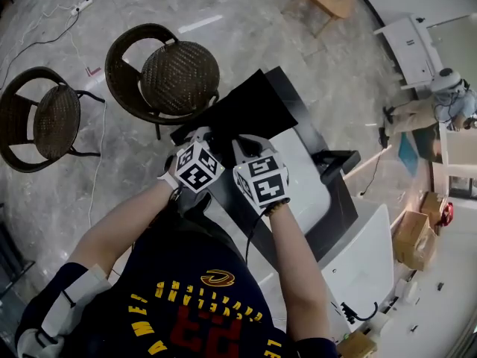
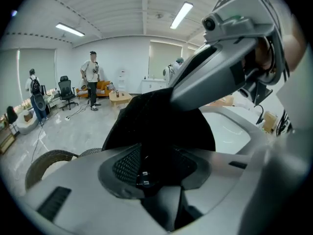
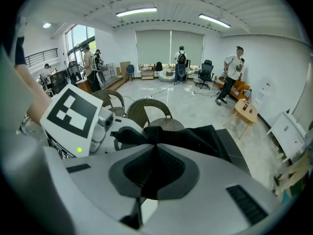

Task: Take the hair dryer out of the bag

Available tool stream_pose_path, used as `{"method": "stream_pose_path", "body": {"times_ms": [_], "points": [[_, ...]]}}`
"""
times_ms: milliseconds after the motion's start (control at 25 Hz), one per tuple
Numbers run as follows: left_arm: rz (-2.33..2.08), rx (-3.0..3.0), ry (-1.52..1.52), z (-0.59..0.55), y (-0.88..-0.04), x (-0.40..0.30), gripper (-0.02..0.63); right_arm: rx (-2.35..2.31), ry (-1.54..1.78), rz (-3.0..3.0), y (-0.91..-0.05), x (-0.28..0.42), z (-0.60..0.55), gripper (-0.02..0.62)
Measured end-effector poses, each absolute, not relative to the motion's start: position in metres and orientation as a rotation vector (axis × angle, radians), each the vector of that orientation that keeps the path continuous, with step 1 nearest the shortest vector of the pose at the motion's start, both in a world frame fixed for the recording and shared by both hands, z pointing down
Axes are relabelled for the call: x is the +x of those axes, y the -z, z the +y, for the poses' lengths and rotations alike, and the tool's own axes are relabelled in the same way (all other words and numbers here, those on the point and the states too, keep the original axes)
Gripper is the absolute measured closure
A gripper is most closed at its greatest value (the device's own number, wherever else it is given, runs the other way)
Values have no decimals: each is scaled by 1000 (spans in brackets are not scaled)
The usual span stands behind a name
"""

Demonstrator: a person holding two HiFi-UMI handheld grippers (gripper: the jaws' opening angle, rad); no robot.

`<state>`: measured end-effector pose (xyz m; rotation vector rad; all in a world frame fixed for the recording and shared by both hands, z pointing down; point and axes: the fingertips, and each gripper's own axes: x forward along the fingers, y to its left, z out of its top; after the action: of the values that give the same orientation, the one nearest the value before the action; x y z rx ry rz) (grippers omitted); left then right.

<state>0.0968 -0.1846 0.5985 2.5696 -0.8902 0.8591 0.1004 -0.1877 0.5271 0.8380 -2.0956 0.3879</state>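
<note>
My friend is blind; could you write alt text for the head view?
Seen from above, a person holds the left gripper and right gripper side by side at the edge of a black bag on a white table. Two wicker chairs stand nearby.

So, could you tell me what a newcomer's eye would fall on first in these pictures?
First the black bag at the white table, mid-frame in the head view, with both hands at it: the right gripper pinches its cloth shut, and the left gripper has its jaws apart around a fold. Next, two wicker chairs on the marble floor, upper left.
</note>
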Motion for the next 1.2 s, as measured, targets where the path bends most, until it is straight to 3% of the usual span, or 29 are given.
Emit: {"method": "stream_pose_path", "body": {"times_ms": [160, 240, 920, 1200], "points": [[-823, 2576, -993, -188, -619, 104, 373, 856, -430, -2110, -529, 105, -189, 578], [-790, 2540, -1048, -187, -633, 106, 356, 866, -457, -2120, -529, 108, -190, 578], [-703, 2407, -1192, -210, -670, 123, 354, 883, -552, -2161, -538, 116, -195, 578], [-732, 2406, -1201, -203, -667, 112, 382, 930, -565, -2141, -542, 126, -195, 578]]}}
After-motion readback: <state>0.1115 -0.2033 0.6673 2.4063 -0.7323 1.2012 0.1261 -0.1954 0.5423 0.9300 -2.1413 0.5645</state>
